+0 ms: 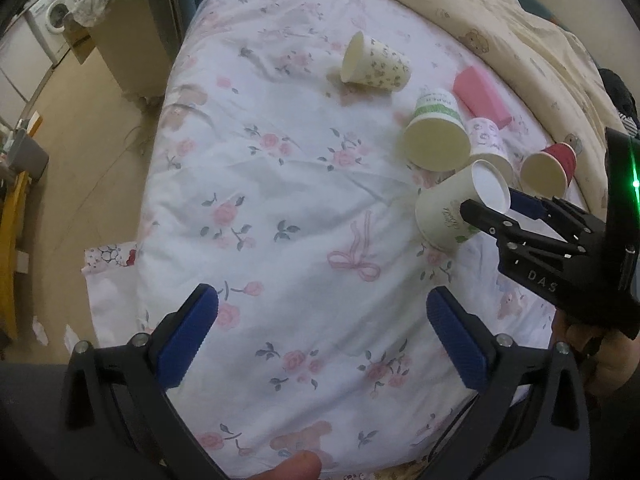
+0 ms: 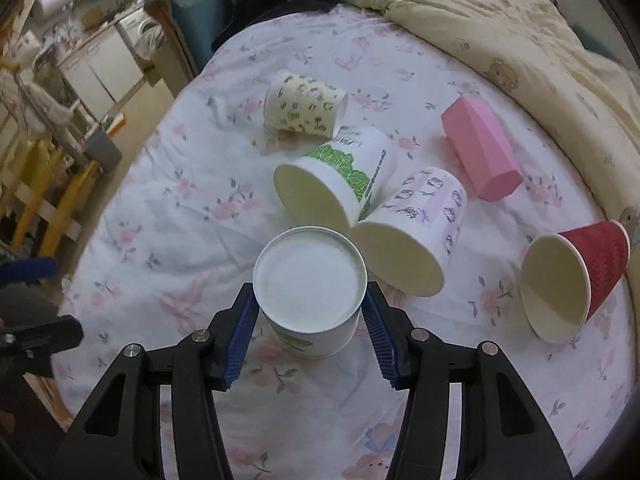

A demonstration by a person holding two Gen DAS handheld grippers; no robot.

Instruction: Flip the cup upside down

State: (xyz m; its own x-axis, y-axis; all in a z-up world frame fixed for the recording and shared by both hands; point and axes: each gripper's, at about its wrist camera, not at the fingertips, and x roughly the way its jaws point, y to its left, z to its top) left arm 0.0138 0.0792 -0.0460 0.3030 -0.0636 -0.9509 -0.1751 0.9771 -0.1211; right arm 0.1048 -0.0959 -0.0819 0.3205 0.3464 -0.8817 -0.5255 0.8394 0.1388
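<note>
So the right gripper (image 2: 310, 320) has its blue pads (image 2: 240, 344) clamped on both sides of the white paper cup (image 2: 310, 284), bottom facing up, mouth toward the floral bedsheet (image 2: 160, 220). The left gripper (image 1: 320, 340) hangs over the sheet nearer than the cup, spread wide with nothing in it. Just past the cup lie a green-print cup (image 2: 340, 176) and a penguin-print one (image 2: 416, 228), a red cup (image 2: 576, 276) off to the right, then a pink tumbler (image 2: 480, 148) and a yellowish flower-print cup (image 2: 304, 104) farthest back.

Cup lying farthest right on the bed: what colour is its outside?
Red cup, cream inside; clearest in the right wrist view.
</note>
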